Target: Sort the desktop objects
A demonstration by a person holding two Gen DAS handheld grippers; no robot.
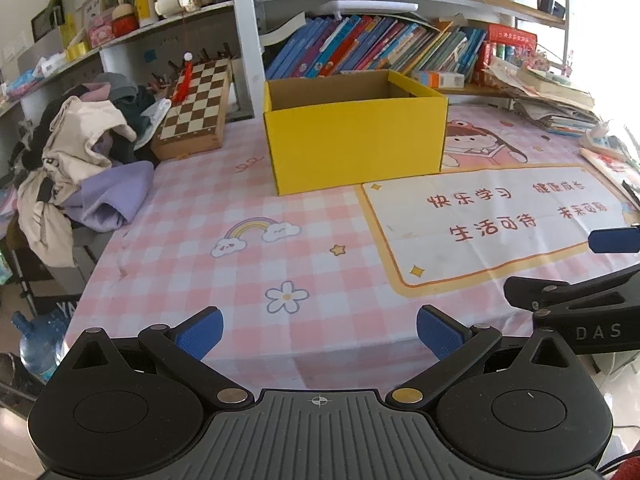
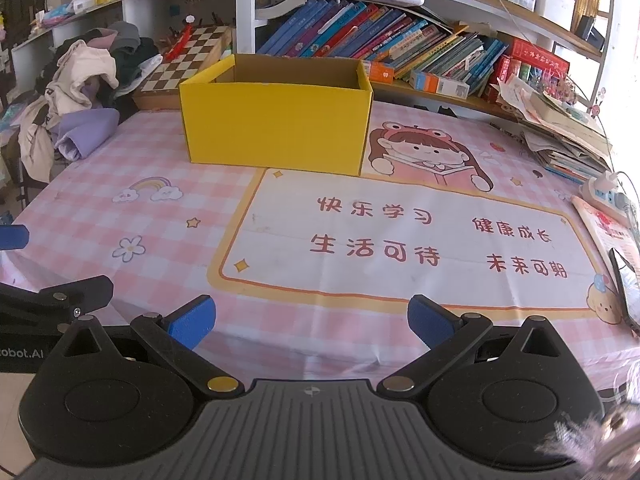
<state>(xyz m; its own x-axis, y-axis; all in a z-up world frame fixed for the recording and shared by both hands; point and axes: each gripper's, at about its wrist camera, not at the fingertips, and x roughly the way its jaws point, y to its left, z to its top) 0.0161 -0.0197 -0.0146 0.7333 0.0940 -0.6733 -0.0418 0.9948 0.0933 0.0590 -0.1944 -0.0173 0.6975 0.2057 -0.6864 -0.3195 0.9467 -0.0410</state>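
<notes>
While both of my tools hover at the near edge of the desk, my left gripper (image 1: 320,330) has its 2 blue pads spread wide with nothing between them, and my right gripper (image 2: 312,322) is spread the same way, also empty. Each one shows up at the side of the other's view, so they sit side by side, near each other but apart.

Ahead of me the yellow cardboard box (image 2: 276,128) stands upright on the pink checked table cover (image 2: 120,152), toward the far side of the desk, its top open; from this low angle I see only its brown inner walls and cannot tell what lies inside. Its front right corner touches the top edge of the white panel with red Chinese characters (image 2: 404,236) printed on the cover. No loose item to sort lies on the cover between me and the box.

Left of the box, a wooden chessboard (image 1: 196,108) leans against the shelving, and beside it a heap of clothes (image 1: 80,148) spills over the desk's left edge. Behind the box a row of books (image 2: 380,44) slants on the lower shelf. To the right, a stack of papers and booklets (image 2: 560,128) sits near a white power strip (image 2: 604,196).
</notes>
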